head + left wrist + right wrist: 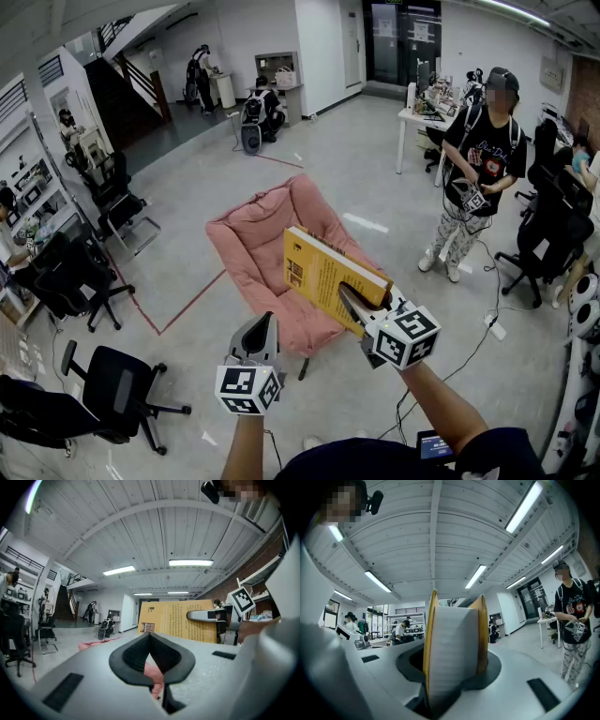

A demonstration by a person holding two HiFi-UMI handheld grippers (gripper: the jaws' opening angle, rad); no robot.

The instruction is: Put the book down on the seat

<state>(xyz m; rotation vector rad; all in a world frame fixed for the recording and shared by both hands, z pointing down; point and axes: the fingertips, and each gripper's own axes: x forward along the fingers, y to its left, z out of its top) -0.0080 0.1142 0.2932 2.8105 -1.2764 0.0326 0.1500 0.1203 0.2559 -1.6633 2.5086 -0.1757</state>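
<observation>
A thick yellow book (pixel 323 272) hangs in the air above the pink cushioned seat (pixel 262 253), tilted with its cover facing left. My right gripper (pixel 352 305) is shut on the book's lower edge. In the right gripper view the book (pixel 452 653) stands edge-on between the jaws, white pages showing. My left gripper (pixel 261 333) is shut and holds nothing, lower left of the book, over the seat's front edge. In the left gripper view the book (pixel 180 619) and the right gripper (pixel 206 616) show ahead, with pink seat fabric (pixel 152 674) below.
Black office chairs (pixel 103 394) stand at the left on the grey floor. A person in black (pixel 483 169) stands at the right beside more chairs (pixel 544 244). A white table (pixel 417 122) is behind, and cables (pixel 469 356) run on the floor at the right.
</observation>
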